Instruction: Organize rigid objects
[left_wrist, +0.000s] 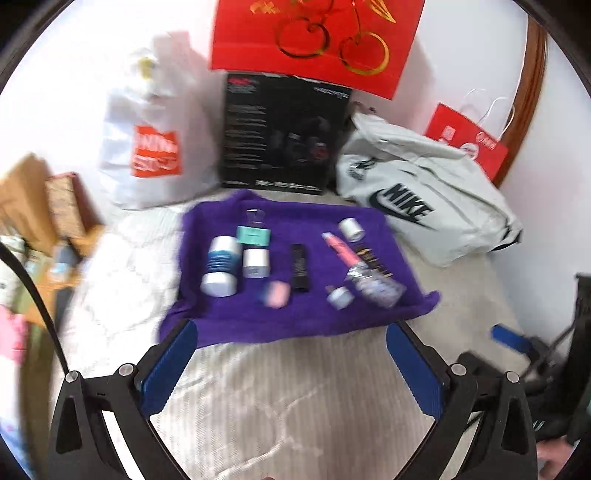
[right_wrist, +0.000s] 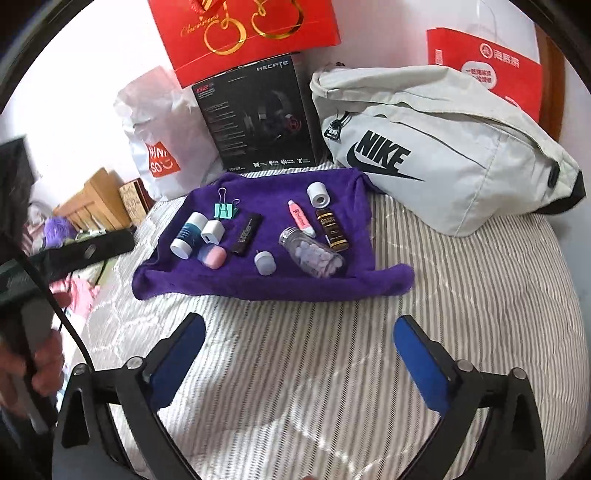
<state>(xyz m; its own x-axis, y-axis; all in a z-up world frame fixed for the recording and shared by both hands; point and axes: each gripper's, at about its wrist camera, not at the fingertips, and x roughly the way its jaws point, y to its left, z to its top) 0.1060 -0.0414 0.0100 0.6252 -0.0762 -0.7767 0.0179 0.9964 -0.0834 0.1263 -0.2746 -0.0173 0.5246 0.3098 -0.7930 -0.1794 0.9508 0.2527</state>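
A purple towel (right_wrist: 207, 284) lies on the striped bed with several small items on it: a blue-and-white bottle (right_wrist: 188, 236), a white charger (right_wrist: 212, 232), a teal binder clip (right_wrist: 224, 210), a black tube (right_wrist: 246, 234), a pink case (right_wrist: 212, 257), a small white cap (right_wrist: 264, 263), a clear jar of lilac tablets (right_wrist: 314, 257), a pink tube (right_wrist: 301, 218), a brown bottle (right_wrist: 331, 229) and a white roll (right_wrist: 318, 195). The towel also shows, blurred, in the left wrist view (left_wrist: 295, 317). My left gripper (left_wrist: 291, 354) and right gripper (right_wrist: 299, 347) are open and empty, short of the towel's near edge.
Behind the towel stand a white Miniso bag (right_wrist: 162, 147), a black headset box (right_wrist: 258, 118) and a red gift bag (right_wrist: 251, 33). A grey Nike bag (right_wrist: 443, 147) lies at the right, a red bag (right_wrist: 487, 66) behind it. Clutter lies off the bed's left side.
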